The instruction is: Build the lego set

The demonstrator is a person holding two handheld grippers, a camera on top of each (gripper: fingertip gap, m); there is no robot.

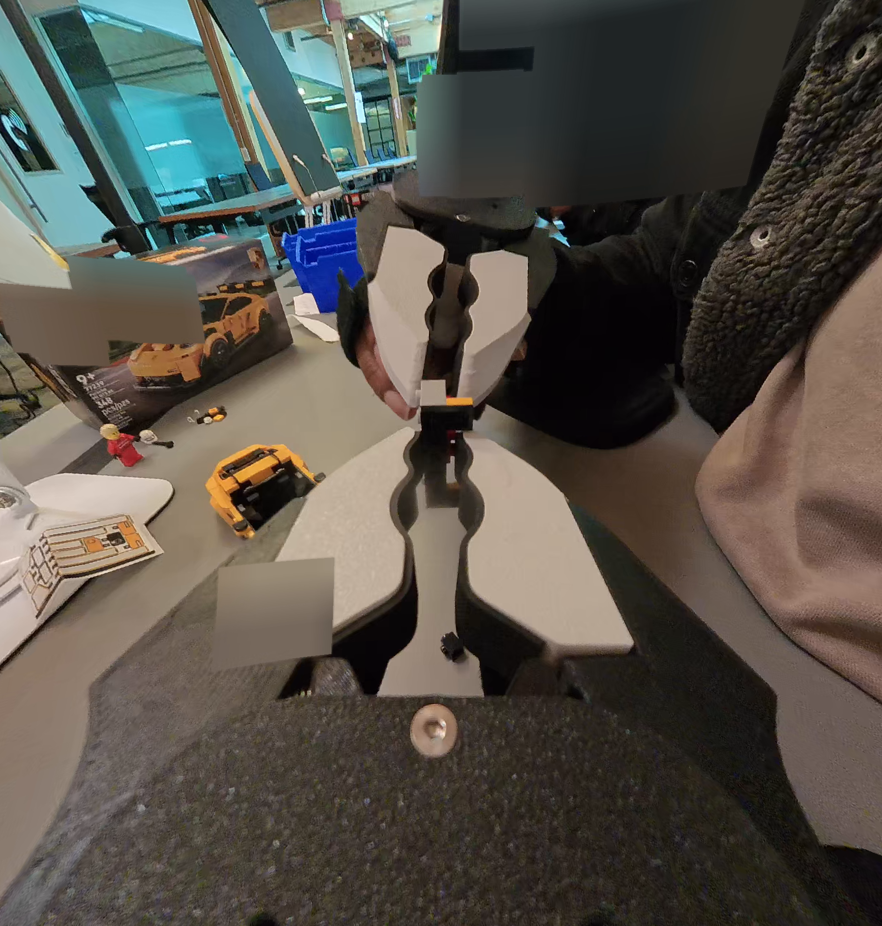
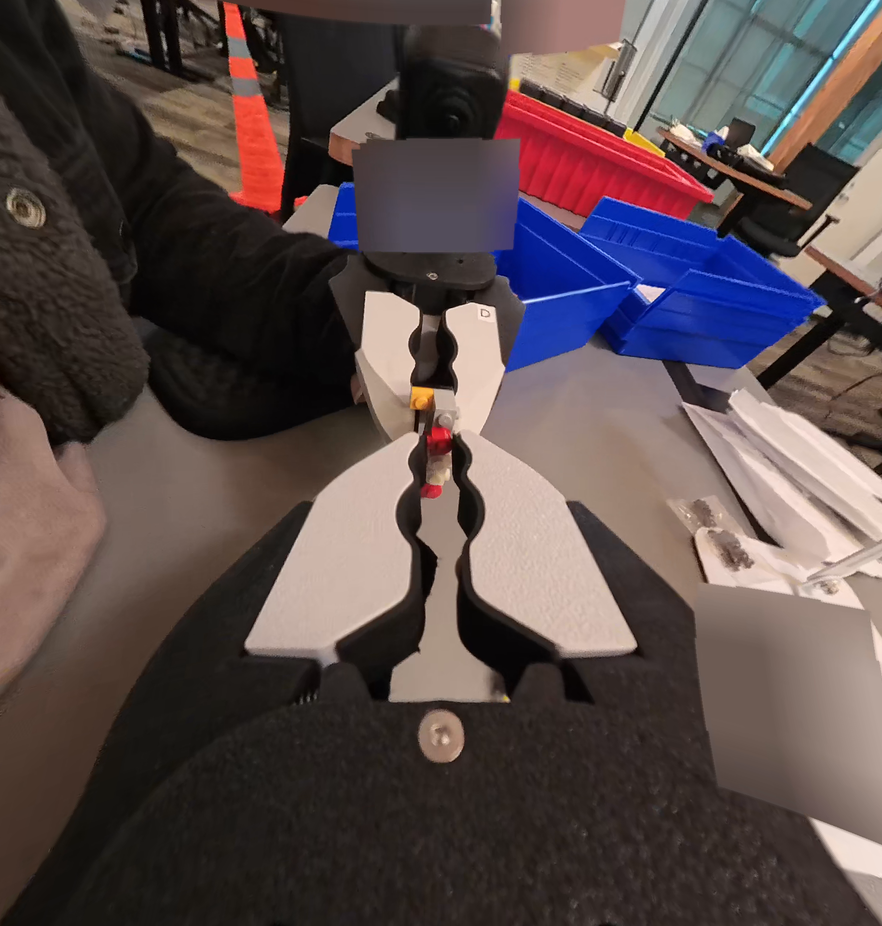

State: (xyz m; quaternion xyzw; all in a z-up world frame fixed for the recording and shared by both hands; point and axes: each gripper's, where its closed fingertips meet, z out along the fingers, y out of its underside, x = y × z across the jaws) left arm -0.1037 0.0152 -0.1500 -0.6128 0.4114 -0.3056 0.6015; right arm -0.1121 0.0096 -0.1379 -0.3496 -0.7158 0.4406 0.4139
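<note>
My two grippers meet tip to tip above the grey table (image 1: pixel 288 401). My left gripper (image 1: pixel 441 443) is shut on a small black lego sub-assembly (image 1: pixel 446 418) with an orange plate and a light grey piece on top. My right gripper (image 2: pixel 436 443) is shut on a small red and white stack of pieces (image 2: pixel 436 463), which touches the orange and grey end (image 2: pixel 429 401) held by the left gripper (image 2: pixel 431 418). The right gripper (image 1: pixel 444 398) faces me in the left wrist view. A partly built yellow car body (image 1: pixel 258 486) lies to the left.
A set box (image 1: pixel 178 340), a red minifigure (image 1: pixel 123 443), loose small pieces (image 1: pixel 211 415), a sticker sheet (image 1: pixel 83 551) and a white stand base (image 1: pixel 78 501) lie left. A tiny black piece (image 1: pixel 451 646) lies under my left gripper. Blue bins (image 2: pixel 654 290), torn paper bags (image 2: pixel 805 491) and a person's hand (image 2: pixel 28 526) are close. The grippers are tip to tip, or close to it. From either gripper's tips it is about 20 cm to the partly built yellow car body (image 1: pixel 258 486).
</note>
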